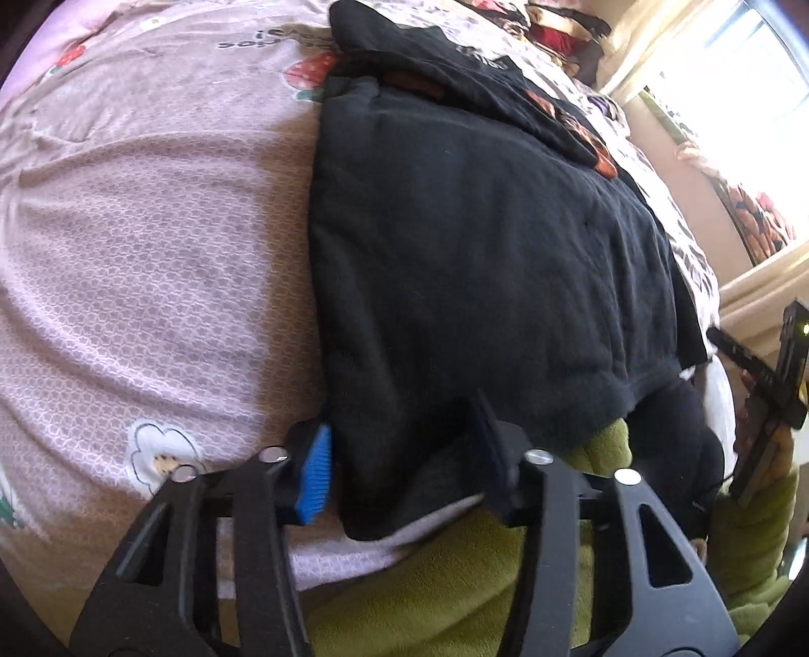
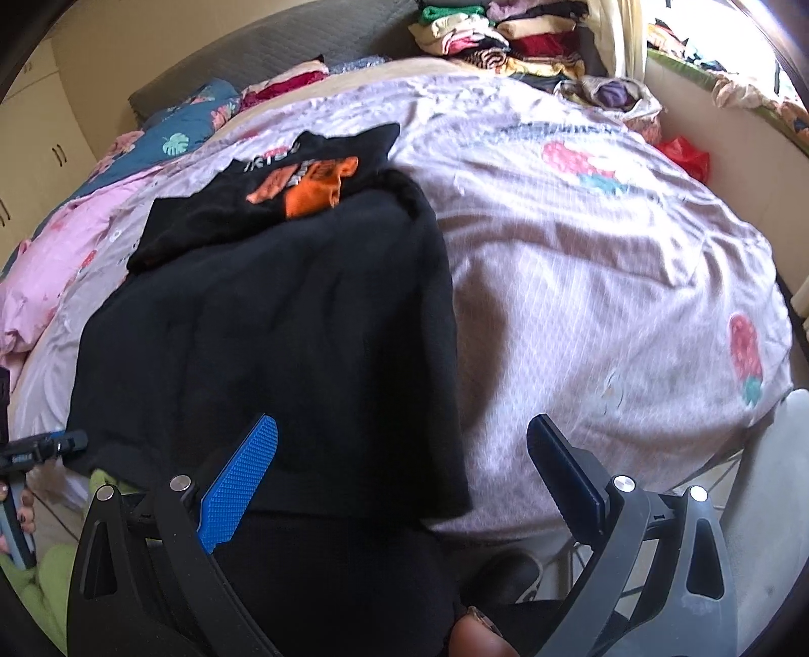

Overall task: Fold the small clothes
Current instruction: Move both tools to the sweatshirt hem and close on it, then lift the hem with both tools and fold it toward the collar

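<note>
A black fleece garment (image 1: 480, 263) (image 2: 283, 323) lies spread flat on the pink flowered bedsheet (image 1: 151, 278) (image 2: 607, 283). My left gripper (image 1: 404, 465) straddles the garment's near left corner at the bed edge. Its blue pad (image 1: 316, 475) sits at the cloth's left edge, the other finger rests on the cloth, and a wide gap remains between them. My right gripper (image 2: 404, 422) is wide open over the near right corner, with the garment's right edge between its fingers and untouched.
A black shirt with orange print (image 2: 303, 182) (image 1: 505, 65) overlaps the garment's far end. Stacks of folded clothes (image 2: 505, 35) stand at the head of the bed, a pink quilt (image 2: 40, 263) at the left. The person's green fleece (image 1: 455, 581) is right below the grippers.
</note>
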### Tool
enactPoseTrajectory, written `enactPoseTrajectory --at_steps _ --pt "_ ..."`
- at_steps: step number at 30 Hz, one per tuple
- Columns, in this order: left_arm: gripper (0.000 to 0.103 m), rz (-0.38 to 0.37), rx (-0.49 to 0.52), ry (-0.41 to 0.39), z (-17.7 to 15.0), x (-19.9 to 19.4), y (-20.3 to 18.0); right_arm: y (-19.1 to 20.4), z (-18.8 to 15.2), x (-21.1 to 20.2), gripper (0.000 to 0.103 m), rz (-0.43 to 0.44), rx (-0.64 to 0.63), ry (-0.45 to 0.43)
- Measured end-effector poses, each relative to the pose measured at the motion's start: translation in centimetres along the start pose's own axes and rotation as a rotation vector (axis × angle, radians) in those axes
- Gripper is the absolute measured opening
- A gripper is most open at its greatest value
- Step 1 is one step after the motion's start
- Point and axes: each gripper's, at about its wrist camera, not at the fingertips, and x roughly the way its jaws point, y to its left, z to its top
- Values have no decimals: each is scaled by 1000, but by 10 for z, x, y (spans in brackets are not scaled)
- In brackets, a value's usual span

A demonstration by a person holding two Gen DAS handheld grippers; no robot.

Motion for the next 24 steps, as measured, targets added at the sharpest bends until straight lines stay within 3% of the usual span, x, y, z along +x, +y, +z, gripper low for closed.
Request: enactPoseTrajectory --at_steps 1,4,6,9,11,13,19,24 --pt "32 -4 -11 -2 0 1 2 -1 -1 3 97 5 0 9" --pt "27 -1 -11 -13 1 1 3 -2 -4 11 77 13 -2 41" --pt "22 14 11 -20 1 1 -1 -3 -6 17 70 21 -3 60" --pt "13 10 18 -28 1 0 -3 -9 -10 24 38 23 24 91" --pt "9 4 20 -33 0 -3 -4 -14 -10 18 11 33 48 73" --pt "3 -9 16 -42 1 -8 -3 -16 -7 2 9 79 57 14" --pt "2 -46 18 -117 15 -35 -2 -9 7 -34 9 158 46 -127" --pt "2 -71 32 -183 27 -56 -8 -5 26 -59 9 170 50 -257"
